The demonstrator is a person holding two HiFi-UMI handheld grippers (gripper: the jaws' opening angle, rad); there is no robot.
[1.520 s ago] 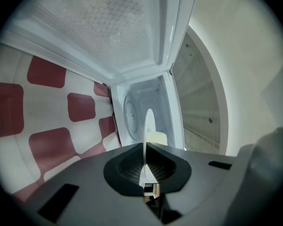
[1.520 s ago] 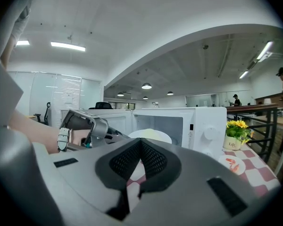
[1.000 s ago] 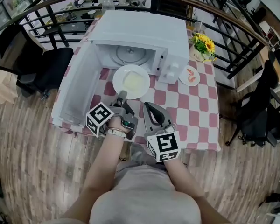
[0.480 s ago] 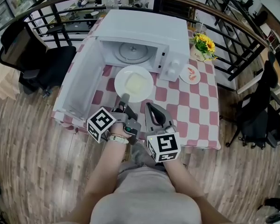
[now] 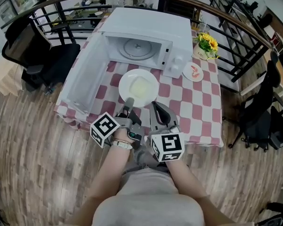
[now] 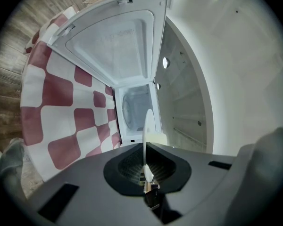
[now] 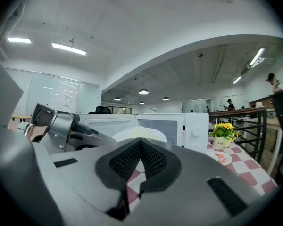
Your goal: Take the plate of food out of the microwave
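A white plate point(image 5: 138, 88) with pale yellow food is out of the microwave point(image 5: 146, 29), over the checked tablecloth in front of its open cavity point(image 5: 139, 47). My left gripper point(image 5: 129, 102) is shut on the plate's near rim. In the left gripper view the plate point(image 6: 145, 126) shows edge-on between the closed pads of the left gripper point(image 6: 145, 154). My right gripper point(image 5: 155, 108) is just right of the left one, shut and holding nothing. In the right gripper view the plate point(image 7: 139, 133) shows beyond the closed right gripper point(image 7: 140, 142). Whether the plate rests on the cloth I cannot tell.
The microwave door point(image 5: 82, 76) stands wide open to the left. A pot of sunflowers point(image 5: 205, 45) and a small plate with shrimp point(image 5: 193, 72) sit right of the microwave. The table point(image 5: 198, 117) ends close to me. Black chairs point(image 5: 42, 55) stand left and right; a railing runs behind.
The plate has come toward me, away from the microwave's opening, still held by the left gripper. Both grippers have drawn back toward the table's near edge.
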